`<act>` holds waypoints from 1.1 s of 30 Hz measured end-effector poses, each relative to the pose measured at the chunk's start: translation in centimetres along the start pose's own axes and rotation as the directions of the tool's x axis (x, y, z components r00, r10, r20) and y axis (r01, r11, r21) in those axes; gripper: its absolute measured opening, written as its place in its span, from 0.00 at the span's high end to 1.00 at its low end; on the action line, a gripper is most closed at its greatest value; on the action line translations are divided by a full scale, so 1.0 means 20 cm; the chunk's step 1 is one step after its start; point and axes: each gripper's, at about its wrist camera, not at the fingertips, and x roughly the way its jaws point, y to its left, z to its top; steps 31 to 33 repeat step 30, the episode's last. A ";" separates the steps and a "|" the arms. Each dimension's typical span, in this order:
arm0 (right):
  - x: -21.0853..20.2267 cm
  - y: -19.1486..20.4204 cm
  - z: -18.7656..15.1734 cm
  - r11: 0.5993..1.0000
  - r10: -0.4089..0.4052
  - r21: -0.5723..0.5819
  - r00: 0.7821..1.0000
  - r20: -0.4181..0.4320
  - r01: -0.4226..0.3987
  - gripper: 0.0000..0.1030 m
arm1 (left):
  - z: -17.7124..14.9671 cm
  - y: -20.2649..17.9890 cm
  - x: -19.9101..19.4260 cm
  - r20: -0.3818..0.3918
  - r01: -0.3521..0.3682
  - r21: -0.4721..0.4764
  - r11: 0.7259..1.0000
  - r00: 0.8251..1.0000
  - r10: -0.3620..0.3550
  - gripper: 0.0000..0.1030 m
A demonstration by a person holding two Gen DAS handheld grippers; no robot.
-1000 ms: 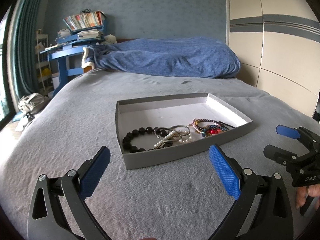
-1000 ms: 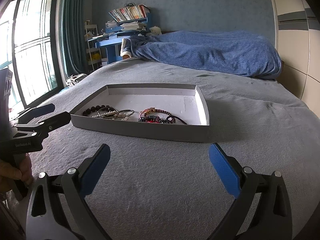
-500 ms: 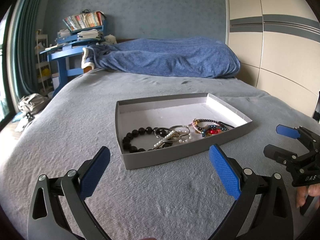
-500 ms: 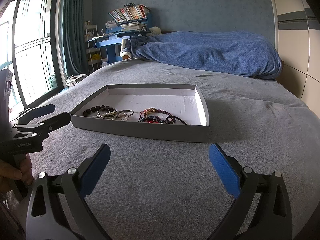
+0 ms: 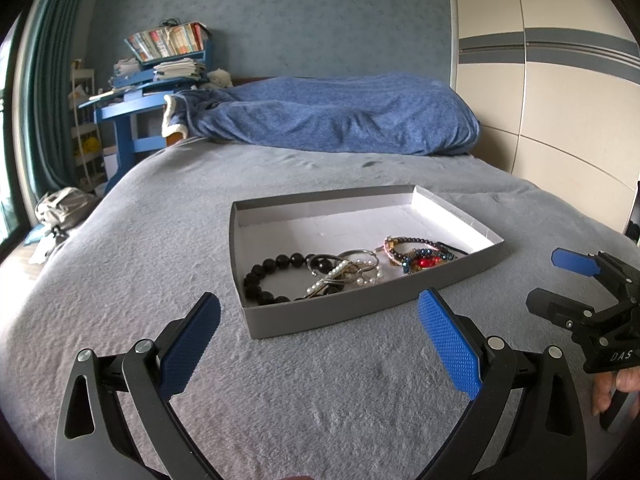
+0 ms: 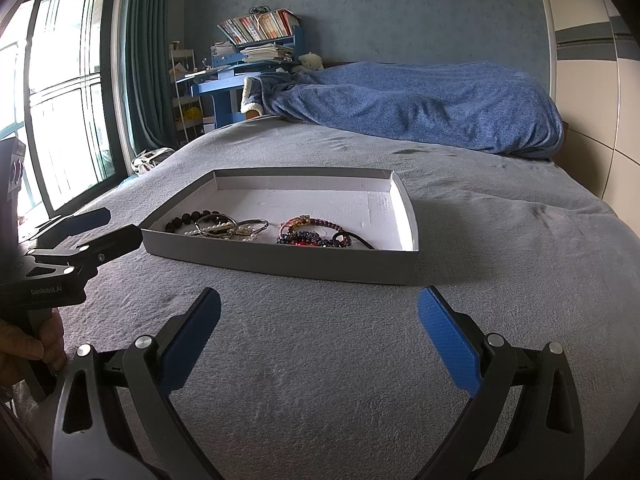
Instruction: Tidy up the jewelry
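A shallow grey box (image 5: 332,318) (image 6: 280,260) with a white floor lies on the grey bed. Inside it lie a black bead bracelet (image 5: 266,270) (image 6: 188,218), a tangle of silver rings and pearls (image 5: 348,270) (image 6: 232,228) and a heap of coloured bead bracelets (image 5: 416,254) (image 6: 312,234). My left gripper (image 5: 318,340) stands open just short of the box's near wall, nothing between its blue pads. My right gripper (image 6: 318,338) is open too, a little before the box; in the left wrist view it shows at the right edge (image 5: 560,280).
A rumpled blue blanket (image 5: 332,120) (image 6: 412,108) lies across the far end of the bed. A blue desk with stacked books (image 5: 160,64) (image 6: 248,52) stands beyond at the left, a window (image 6: 60,112) farther left, a wardrobe (image 5: 552,80) at the right.
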 end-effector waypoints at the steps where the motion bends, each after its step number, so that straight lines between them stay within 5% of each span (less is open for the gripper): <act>1: 0.00 0.00 0.00 1.000 0.000 0.000 1.000 0.000 0.000 0.05 | 0.00 0.00 0.00 0.000 0.000 0.000 1.000 1.000 0.000 0.05; 33: 0.00 0.00 0.00 1.000 0.000 0.001 1.000 -0.001 0.000 0.05 | -0.01 -0.01 0.01 -0.004 0.001 -0.001 1.000 1.000 -0.001 0.05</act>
